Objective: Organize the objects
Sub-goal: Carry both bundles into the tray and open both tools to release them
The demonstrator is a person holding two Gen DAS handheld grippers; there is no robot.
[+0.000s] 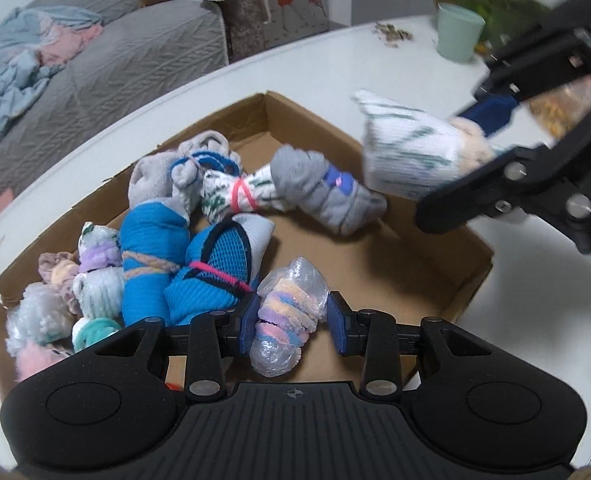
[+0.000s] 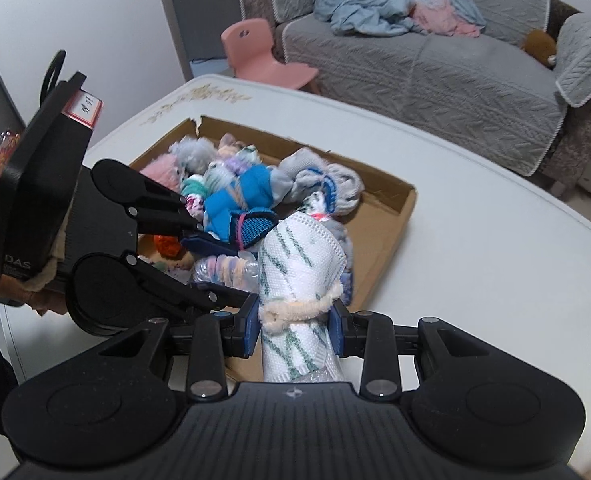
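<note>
Bundles are hanging over the cardboard box point(image 1: 447, 292): left gripper point(image 1: 291, 322) clamping the pastel roll point(image 1: 283, 320), right gripper point(image 2: 295, 326) clamping the striped roll point(image 2: 295, 280); 2 releases advisable low over bare floor.

The letters "DAS" stand in pale print low on the black body of the left gripper point(image 2: 219, 256), seen to the left of the right gripper. A red-edged white sticker point(image 2: 82, 111) on its top carries handwriting too blurred to read.

White table point(image 1: 375, 60): cardboard box point(image 1: 447, 280), green cup point(image 1: 457, 32).
</note>
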